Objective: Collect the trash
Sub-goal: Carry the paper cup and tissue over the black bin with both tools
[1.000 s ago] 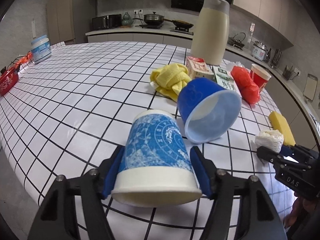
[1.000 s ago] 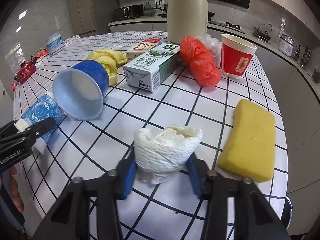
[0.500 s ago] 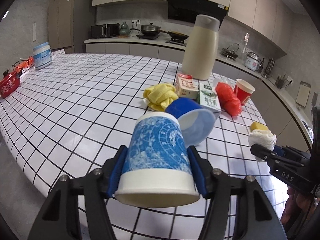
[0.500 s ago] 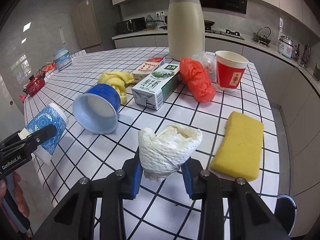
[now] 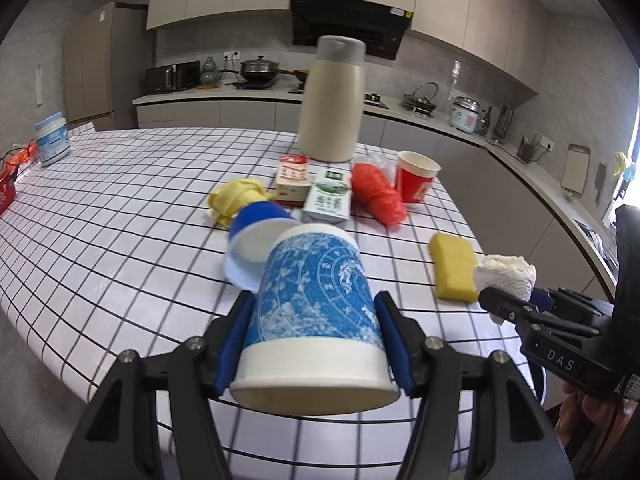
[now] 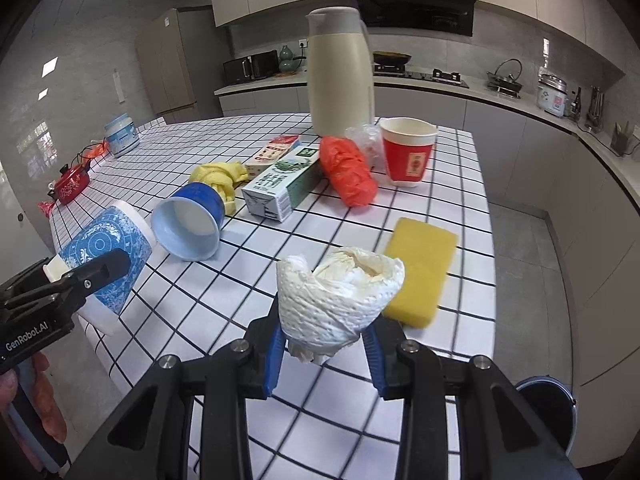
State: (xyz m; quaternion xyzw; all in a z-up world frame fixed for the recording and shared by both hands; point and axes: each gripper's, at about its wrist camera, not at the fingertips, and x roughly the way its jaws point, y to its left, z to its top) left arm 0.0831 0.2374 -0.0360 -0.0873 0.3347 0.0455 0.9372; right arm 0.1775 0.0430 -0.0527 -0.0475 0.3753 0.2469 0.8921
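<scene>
My left gripper (image 5: 314, 340) is shut on a blue patterned paper cup (image 5: 316, 316), held above the checked table (image 5: 120, 216) with its open mouth toward the camera. In the right wrist view that cup (image 6: 106, 252) shows at the left. A crumpled white paper towel (image 6: 338, 292) is clamped in my right gripper (image 6: 324, 344), lifted off the table. From the left wrist view the towel (image 5: 506, 276) appears at the right, in the right gripper (image 5: 516, 304).
On the table lie a tipped blue cup (image 6: 190, 220), a yellow cloth (image 6: 218, 176), a milk carton (image 6: 280, 188), a small red box (image 6: 274, 152), a red bag (image 6: 348, 172), a red paper cup (image 6: 408, 152), a yellow sponge (image 6: 422, 268) and a tall cream jug (image 6: 340, 72). A bin (image 6: 548, 404) stands on the floor at the right.
Both grippers have risen and pulled back from the table, carrying the blue patterned cup and the paper towel. The table items now look farther away.
</scene>
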